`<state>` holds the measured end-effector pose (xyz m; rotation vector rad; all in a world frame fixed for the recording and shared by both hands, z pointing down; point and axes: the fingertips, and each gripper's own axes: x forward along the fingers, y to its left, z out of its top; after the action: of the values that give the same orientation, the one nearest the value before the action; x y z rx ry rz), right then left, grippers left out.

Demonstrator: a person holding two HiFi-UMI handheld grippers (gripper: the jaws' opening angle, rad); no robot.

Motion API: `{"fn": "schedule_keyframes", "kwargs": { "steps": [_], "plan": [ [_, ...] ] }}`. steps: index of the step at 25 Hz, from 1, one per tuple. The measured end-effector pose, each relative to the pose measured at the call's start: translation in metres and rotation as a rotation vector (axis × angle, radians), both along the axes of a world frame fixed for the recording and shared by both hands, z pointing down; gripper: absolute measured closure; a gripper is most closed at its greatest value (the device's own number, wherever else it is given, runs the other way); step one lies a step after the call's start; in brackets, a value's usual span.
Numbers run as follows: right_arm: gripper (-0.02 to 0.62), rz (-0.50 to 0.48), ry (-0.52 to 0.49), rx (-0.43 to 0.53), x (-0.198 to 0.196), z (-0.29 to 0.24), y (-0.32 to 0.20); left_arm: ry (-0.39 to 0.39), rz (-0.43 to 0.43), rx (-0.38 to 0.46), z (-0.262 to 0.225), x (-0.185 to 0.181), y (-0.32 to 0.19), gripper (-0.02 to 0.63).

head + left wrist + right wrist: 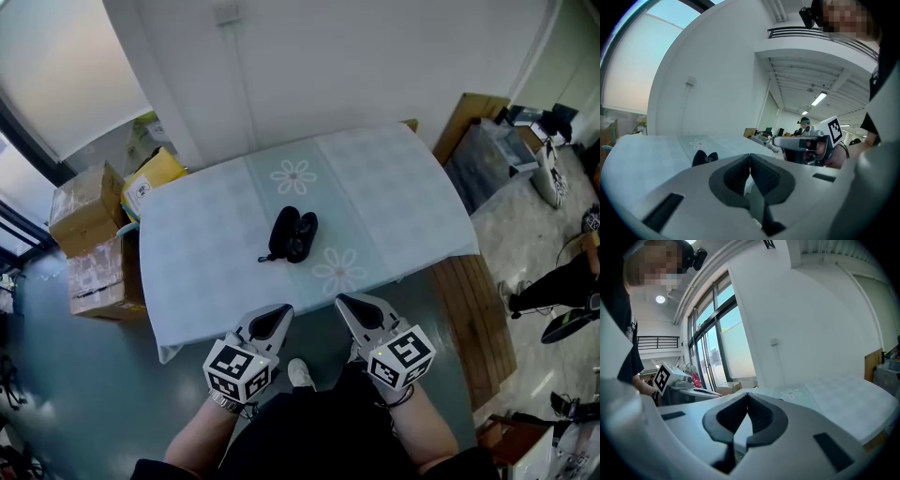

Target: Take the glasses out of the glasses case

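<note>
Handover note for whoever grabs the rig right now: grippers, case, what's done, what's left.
Left gripper: jaws shut, empty, held at the near edge of the table.
Right gripper: jaws shut, empty, beside the left one at the same edge.
Glasses case: black, lying mid-table between the two flower prints, clear of both grippers. It shows as two dark lobes side by side; I cannot tell whether it is open, and no glasses are visible.
Done: nothing that shows.
Left: reach in, open the case if it is shut, lift the glasses out.
</note>
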<state>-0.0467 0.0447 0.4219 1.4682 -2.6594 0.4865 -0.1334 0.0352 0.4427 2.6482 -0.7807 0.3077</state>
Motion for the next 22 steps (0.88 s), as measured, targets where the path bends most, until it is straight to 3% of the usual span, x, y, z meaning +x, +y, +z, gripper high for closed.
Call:
{"fn": "schedule_keyframes", "kwargs": {
  "steps": [11,22],
  "plan": [
    [0.572,-0.009,0.001,0.0,0.026,-0.007,-0.018,-0.014,-0.027,-0.013,-0.001,0.013,-0.011,0.578],
    [0.572,-0.102,-0.022,0.018,0.062,-0.016,-0.049,-0.021,-0.13,-0.009,-0.005,0.048,-0.024,0.578]
  ]
}}
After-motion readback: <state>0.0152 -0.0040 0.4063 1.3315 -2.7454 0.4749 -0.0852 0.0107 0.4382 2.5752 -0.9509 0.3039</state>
